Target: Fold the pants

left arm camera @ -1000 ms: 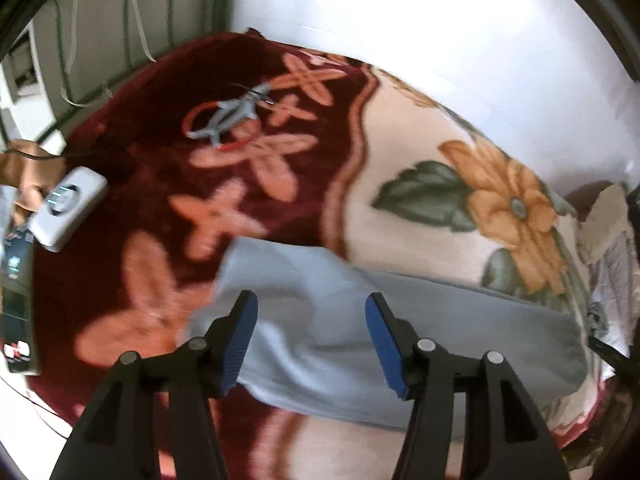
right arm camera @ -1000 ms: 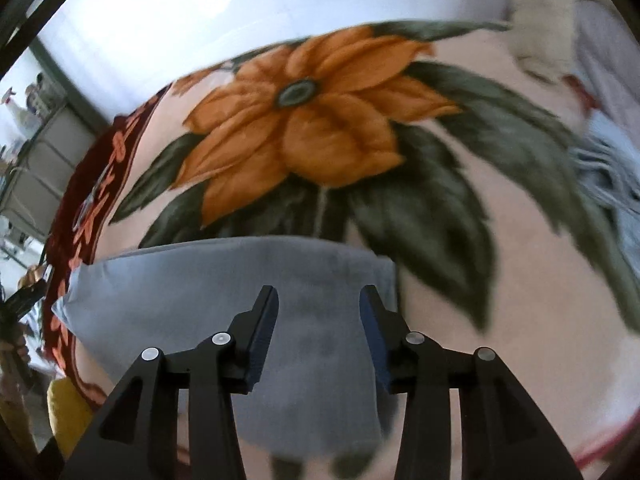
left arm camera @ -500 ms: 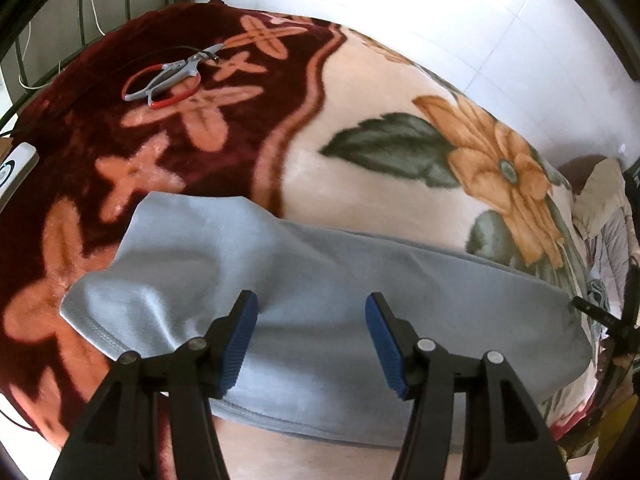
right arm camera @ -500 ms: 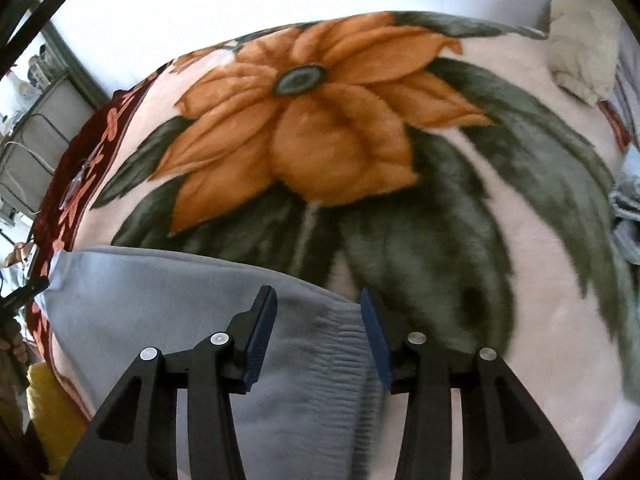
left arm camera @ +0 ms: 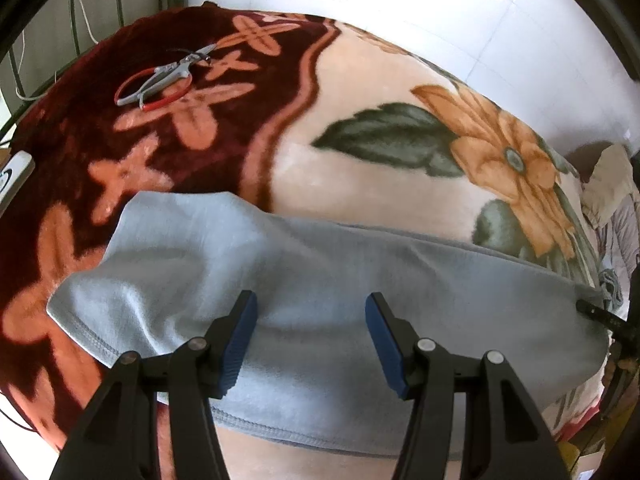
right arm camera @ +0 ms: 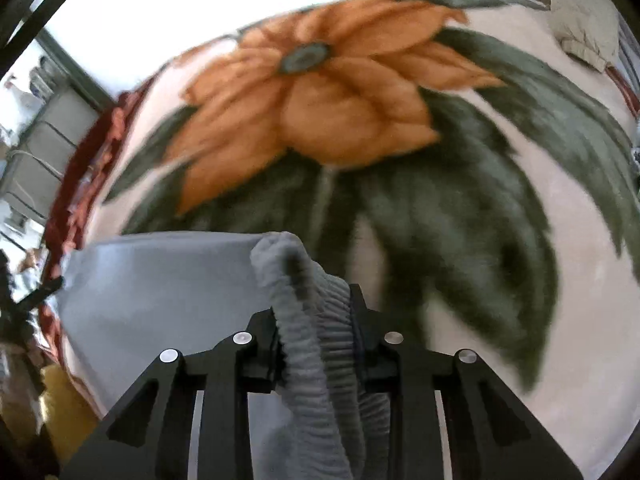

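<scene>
Light grey-blue pants (left arm camera: 320, 280) lie stretched across a floral blanket (left arm camera: 360, 92), hem ends at the left. My left gripper (left arm camera: 310, 334) is open and empty, hovering just above the middle of the pants. In the right wrist view the pants (right arm camera: 160, 280) run off to the left. My right gripper (right arm camera: 316, 328) is shut on the ribbed waistband (right arm camera: 320, 300), which bunches up between the jaws.
Red-handled scissors (left arm camera: 168, 78) lie on the dark red border of the blanket at the far left. A white device (left arm camera: 14, 172) sits at the left edge. Beige cloth (right arm camera: 584, 24) lies at the blanket's far right. A white wall stands behind.
My right gripper moved down onto the waistband and closed on it. My left gripper stayed open and drifted slightly over the pants.
</scene>
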Motion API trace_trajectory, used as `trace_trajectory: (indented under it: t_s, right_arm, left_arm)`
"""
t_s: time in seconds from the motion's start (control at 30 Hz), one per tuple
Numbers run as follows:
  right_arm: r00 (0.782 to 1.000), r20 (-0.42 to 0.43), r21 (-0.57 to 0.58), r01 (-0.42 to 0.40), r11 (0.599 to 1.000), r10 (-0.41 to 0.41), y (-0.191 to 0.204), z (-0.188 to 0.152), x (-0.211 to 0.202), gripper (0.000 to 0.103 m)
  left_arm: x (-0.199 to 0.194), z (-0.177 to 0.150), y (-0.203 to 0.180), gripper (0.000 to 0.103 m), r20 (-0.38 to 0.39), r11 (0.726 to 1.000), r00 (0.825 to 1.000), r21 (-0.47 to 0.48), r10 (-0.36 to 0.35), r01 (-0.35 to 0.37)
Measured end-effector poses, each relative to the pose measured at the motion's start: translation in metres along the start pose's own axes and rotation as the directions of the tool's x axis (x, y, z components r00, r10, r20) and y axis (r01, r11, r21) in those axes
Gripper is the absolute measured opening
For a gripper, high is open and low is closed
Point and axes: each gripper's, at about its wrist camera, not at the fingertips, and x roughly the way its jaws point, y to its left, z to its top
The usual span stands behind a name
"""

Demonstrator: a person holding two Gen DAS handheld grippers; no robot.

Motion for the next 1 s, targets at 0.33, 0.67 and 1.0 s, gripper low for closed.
trace_trajectory:
  t_s: [0.33, 0.67, 1.0]
  right_arm:
    - [0.985, 0.074, 0.055, 0.153, 0.987, -0.157, -0.02, 0.014, 0.009, 0.03]
    - [0.973, 0.112, 0.129, 0.189, 0.973, -0.204, -0.023, 0.007, -0.018, 0.035]
    - [0.973, 0.148, -0.056, 0.189, 0.98, -0.179, 0.065, -0.006, -0.065, 0.036]
  left_arm:
    - [0.049, 0.016, -0.024, 0.059, -0.004, 0.994, 0.998, 0.084, 0.068, -0.067]
    - [0.027, 0.029, 0.002, 0.059, 0.038, 0.992, 0.993, 0.061, 0.107, -0.11]
    - [-0.038, 0.001, 0.043, 0.059, 0.051, 0.992, 0.991, -0.001, 0.127, -0.128]
